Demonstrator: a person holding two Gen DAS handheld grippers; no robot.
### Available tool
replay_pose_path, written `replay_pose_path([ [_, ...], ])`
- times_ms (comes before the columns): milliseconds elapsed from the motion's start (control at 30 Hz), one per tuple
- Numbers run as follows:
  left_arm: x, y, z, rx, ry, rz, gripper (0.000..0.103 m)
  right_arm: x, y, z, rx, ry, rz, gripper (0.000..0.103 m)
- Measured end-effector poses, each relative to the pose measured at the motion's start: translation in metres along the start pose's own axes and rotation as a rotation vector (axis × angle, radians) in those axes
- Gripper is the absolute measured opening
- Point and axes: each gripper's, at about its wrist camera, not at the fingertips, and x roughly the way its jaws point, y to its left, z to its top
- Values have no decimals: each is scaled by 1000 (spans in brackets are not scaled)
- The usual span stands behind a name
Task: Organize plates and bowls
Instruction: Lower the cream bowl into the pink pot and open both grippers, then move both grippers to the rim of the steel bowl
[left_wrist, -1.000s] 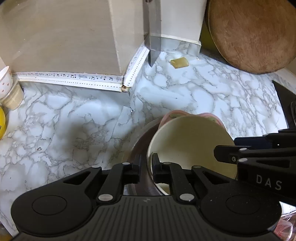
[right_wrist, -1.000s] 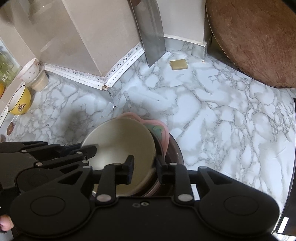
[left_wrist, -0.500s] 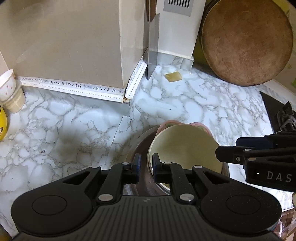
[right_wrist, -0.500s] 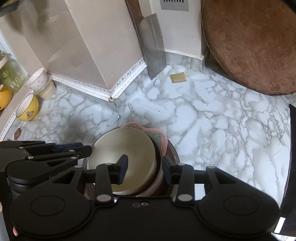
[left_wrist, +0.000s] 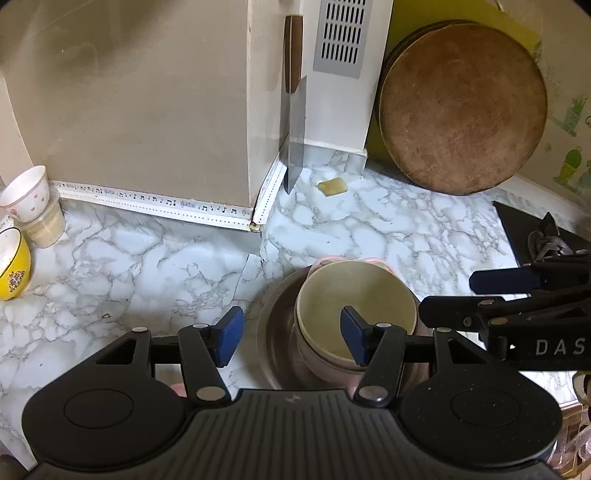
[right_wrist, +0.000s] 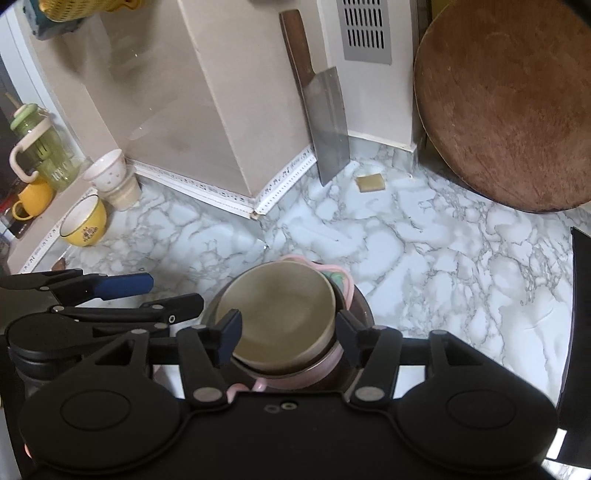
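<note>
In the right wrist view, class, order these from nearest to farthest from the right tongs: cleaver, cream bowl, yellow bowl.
1. Cream bowl: just beyond the right tongs, top of the nested stack.
2. Yellow bowl: far left of the counter.
3. Cleaver: propped against the back wall.

bowl (left_wrist: 356, 306) nested in stacked dishes on counter (left_wrist: 406, 236), cleaver (left_wrist: 295, 147) leaning behind
</note>
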Motion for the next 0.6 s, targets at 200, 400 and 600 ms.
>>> replay_pose_path([
  [200, -18, 5, -12, -10, -35, -14, 69, -18, 5, -10, -5, -47, 14, 77],
  [400, -33, 7, -24, -14, -75, -24, 71, -32, 12, -23, -29, -92, 7, 88],
  [600, -42, 8, -36, -16, -107, -31, 77, -43, 14, -41, -47, -149, -1, 98],
])
